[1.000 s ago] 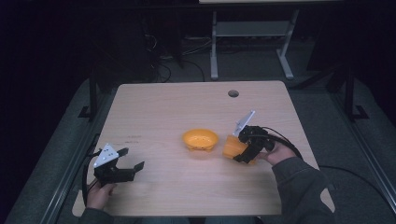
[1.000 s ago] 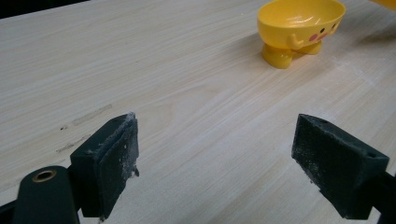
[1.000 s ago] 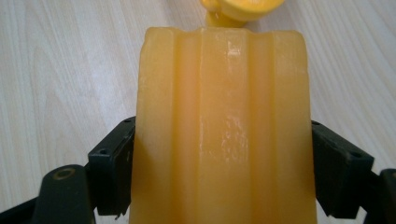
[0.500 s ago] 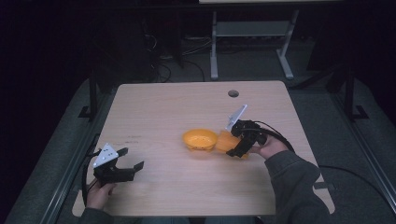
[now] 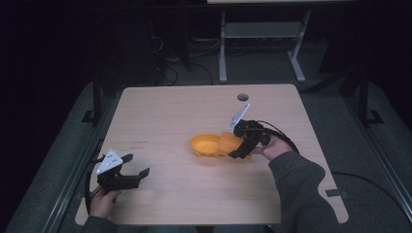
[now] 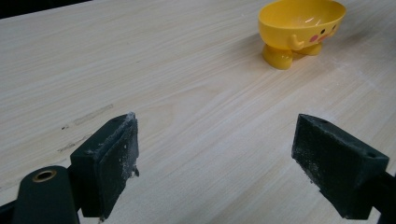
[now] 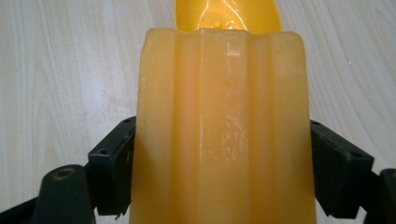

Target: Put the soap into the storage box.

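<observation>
We see the right gripper (image 5: 232,146) clamped on a translucent orange ribbed block (image 5: 227,141), jaws pressing its two sides; in the right gripper view the block (image 7: 224,135) stands between the black jaws and hides most of what lies beyond. Block is held just off the tabletop (image 5: 165,111), right of centre, its far end touching or overlapping the rim of the yellow-orange plastic footed bowl (image 5: 206,144); we cannot tell which. Right gripper view has the bowl rim (image 7: 229,16) peeking over the block's top edge. Bowl sits near the middle of the tabletop, slightly toward the right edge. In the left gripper view the bowl (image 6: 301,28) is upright on its stubby feet, with a small face and arms moulded on its side, well ahead of the jaws.

Left gripper (image 5: 137,167) rests low at the near left corner of the tabletop, jaws wide apart, nothing between them; the left gripper view shows bare wood grain between the two pads, which look dusty. It is well apart from the bowl. The person's left hand (image 5: 104,203) grips it from the near edge. Right hand (image 5: 272,148) and grey sleeve come in from the near right side. A round cable hole (image 5: 243,97) sits near the far edge, right of centre.
</observation>
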A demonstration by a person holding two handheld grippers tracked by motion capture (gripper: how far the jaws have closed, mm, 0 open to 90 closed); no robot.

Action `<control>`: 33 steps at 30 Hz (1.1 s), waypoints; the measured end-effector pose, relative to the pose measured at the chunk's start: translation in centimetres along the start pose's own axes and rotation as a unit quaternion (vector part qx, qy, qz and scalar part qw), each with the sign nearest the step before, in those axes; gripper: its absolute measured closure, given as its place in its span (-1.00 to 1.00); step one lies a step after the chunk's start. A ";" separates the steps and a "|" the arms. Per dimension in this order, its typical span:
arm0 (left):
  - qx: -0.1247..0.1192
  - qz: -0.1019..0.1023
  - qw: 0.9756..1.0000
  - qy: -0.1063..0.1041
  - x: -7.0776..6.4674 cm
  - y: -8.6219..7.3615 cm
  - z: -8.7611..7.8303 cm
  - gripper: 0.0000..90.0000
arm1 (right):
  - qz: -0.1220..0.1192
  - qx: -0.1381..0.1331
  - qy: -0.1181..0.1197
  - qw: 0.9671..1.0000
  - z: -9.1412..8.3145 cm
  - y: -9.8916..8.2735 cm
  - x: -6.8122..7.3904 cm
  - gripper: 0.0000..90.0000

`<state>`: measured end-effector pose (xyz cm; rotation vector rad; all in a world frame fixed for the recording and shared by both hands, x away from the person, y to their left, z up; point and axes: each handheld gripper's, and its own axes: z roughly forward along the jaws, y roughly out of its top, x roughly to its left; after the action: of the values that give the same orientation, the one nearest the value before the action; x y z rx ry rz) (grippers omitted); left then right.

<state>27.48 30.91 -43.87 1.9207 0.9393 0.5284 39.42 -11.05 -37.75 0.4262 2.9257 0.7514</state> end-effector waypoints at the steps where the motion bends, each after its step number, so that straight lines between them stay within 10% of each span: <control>1: 0.000 -0.001 1.000 0.000 0.0 0.0 0.0 -0.69 | -0.001 0.001 -0.001 1.000 0.0 0.1 0.0 -0.54; 33: 0.000 0.002 1.000 0.002 0.1 0.0 -0.1 -0.69 | -0.021 0.005 0.015 1.000 1.7 3.9 -1.2 -0.54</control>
<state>27.47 31.05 -43.83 1.9230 0.9389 0.5334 41.78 -7.34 -37.29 0.3568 2.9570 0.7443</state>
